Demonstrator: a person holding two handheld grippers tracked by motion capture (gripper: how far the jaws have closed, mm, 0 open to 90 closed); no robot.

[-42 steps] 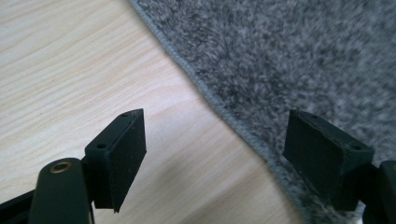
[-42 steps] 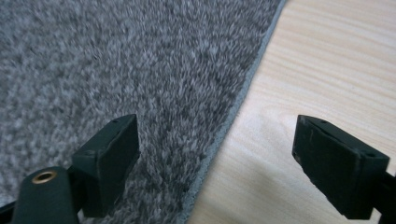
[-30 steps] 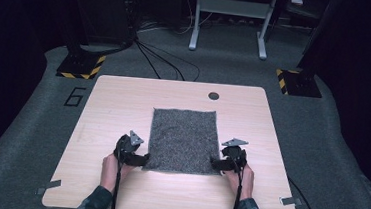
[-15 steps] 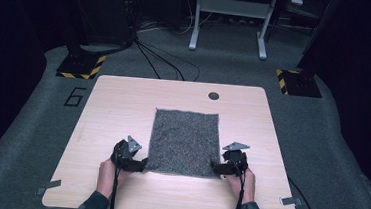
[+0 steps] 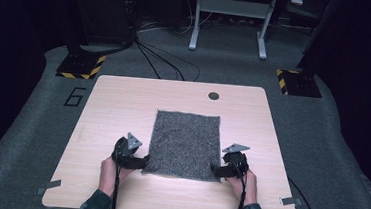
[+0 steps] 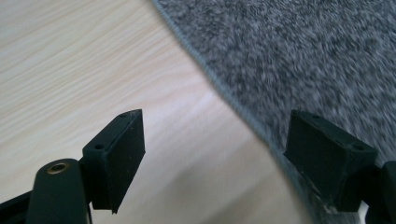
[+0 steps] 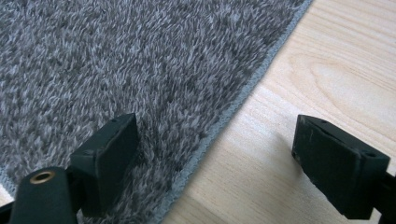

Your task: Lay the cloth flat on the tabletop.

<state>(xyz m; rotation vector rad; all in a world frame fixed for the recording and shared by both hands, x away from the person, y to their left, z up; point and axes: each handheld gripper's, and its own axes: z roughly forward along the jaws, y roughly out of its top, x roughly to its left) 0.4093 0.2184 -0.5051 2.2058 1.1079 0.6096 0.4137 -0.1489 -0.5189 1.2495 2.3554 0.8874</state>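
A grey, fuzzy rectangular mat (image 5: pixel 185 143) lies flat in the middle of the wooden table (image 5: pixel 113 104). My left gripper (image 5: pixel 141 162) is at the mat's near left corner and stands open. In the left gripper view the mat's stitched edge (image 6: pixel 233 100) runs between the two jaws, one over bare wood and one over the mat (image 6: pixel 303 51). My right gripper (image 5: pixel 215 171) is at the near right corner, also open. In the right gripper view the mat (image 7: pixel 140 60) has its edge (image 7: pixel 219 123) passing between the jaws. Neither pad presses on the mat.
A small dark round hole (image 5: pixel 214 95) sits in the table near its far edge. Strips of tape (image 5: pixel 48 187) mark the near corners. Beyond the table are cables (image 5: pixel 157 57), a metal stand (image 5: pixel 230 18) and striped floor plates (image 5: pixel 81 66).
Both grippers have slid a little nearer along the mat's side edges, from beside the mat to its near corners. The mat has not moved.
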